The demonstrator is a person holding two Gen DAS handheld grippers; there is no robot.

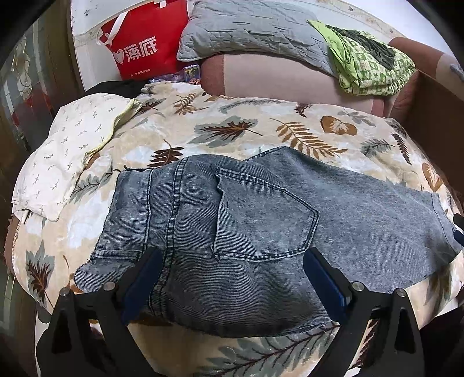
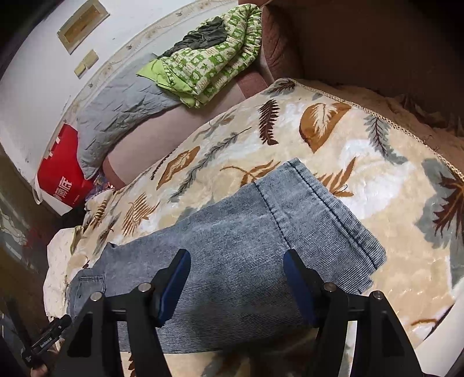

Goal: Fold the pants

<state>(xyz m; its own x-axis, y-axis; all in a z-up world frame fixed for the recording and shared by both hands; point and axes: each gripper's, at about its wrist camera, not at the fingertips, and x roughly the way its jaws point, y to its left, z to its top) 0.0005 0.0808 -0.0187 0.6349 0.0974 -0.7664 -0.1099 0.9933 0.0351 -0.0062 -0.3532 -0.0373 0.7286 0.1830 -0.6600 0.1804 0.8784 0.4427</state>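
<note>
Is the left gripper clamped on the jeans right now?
No: in the left wrist view the left gripper has its jaws spread wide, open above the jeans near the back pocket, pinching no fabric.

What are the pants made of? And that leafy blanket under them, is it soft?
The pants look like faded blue-grey denim: ribbed weave, stitched seams, a sewn back pocket. The blanket looks like plush fleece, judging by its slightly shiny, crushed pile, so probably soft.

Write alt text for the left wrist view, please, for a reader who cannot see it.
Grey-blue jeans lie folded on a leaf-print blanket, back pocket up, with the open left gripper over their near edge. Behind are a red bag, a grey pillow and a green quilt.
</note>
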